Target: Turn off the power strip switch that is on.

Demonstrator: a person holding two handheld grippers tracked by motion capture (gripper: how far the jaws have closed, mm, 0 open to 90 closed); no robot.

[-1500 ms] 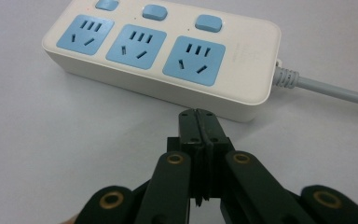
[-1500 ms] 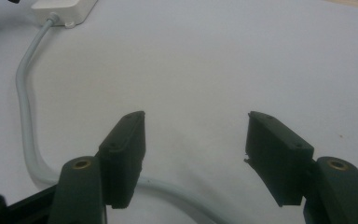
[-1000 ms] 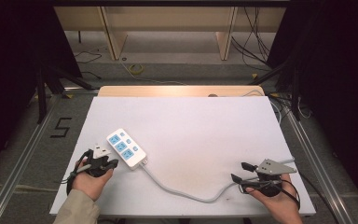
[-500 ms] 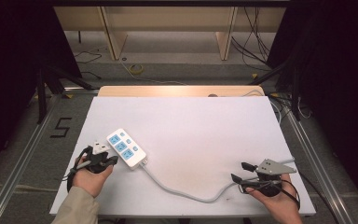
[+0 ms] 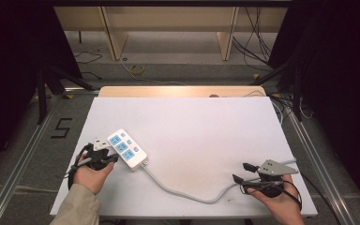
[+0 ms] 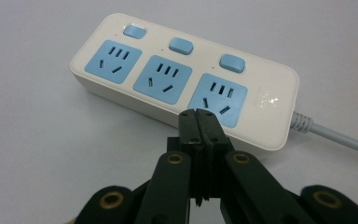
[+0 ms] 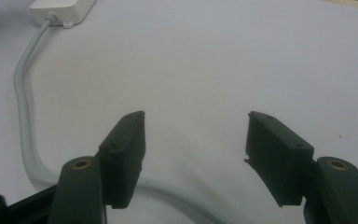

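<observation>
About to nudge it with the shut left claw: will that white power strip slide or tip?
The power strip lies flat and low, so it probably slides rather than tips. Its grey cord curves loosely, so it may drag and swing the strip.

White table top (image 5: pixel 206 126) on grey floor (image 5: pixel 23 140) marked "5" (image 5: pixel 61 128), wooden shelving (image 5: pixel 168 23) beyond far edge, loose cables (image 5: pixel 258 42), dark sides.

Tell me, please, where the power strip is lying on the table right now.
In the high view, the power strip lies on the white table's left side, just ahead of the shut left claw.
</observation>
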